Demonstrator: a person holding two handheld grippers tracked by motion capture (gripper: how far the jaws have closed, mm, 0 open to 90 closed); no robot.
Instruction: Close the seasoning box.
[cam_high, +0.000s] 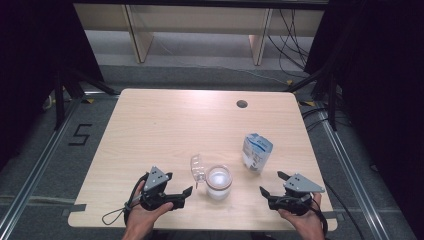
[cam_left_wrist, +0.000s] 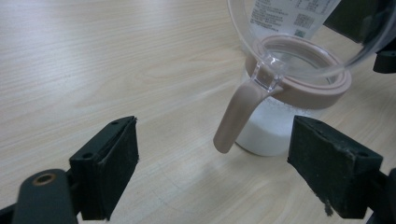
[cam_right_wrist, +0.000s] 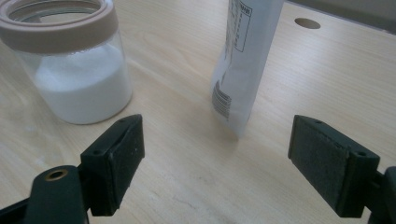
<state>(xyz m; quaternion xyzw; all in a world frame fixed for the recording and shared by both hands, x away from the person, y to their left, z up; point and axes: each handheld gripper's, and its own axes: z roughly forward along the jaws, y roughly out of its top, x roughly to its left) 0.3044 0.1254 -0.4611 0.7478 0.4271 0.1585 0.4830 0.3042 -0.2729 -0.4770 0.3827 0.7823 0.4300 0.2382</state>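
Note:
A clear jar (cam_high: 219, 182) with a tan collar, about half full of white powder, stands on the table near the front edge. Its clear hinged lid (cam_high: 197, 167) is flipped open to the left, and a tan tab (cam_left_wrist: 238, 116) hangs down from it. A white and blue pouch (cam_high: 257, 152) stands upright just behind and to the right of the jar. My left gripper (cam_high: 184, 197) is open and empty, left of the jar, pointing at it (cam_left_wrist: 289, 116). My right gripper (cam_high: 271, 183) is open and empty, right of the jar, facing the jar (cam_right_wrist: 70, 60) and the pouch (cam_right_wrist: 243, 60).
The light wooden table (cam_high: 165, 125) has a round cable hole (cam_high: 242, 104) at the back right. Around it are dark floor, metal rails and cables. A person's hands hold both grippers at the front edge.

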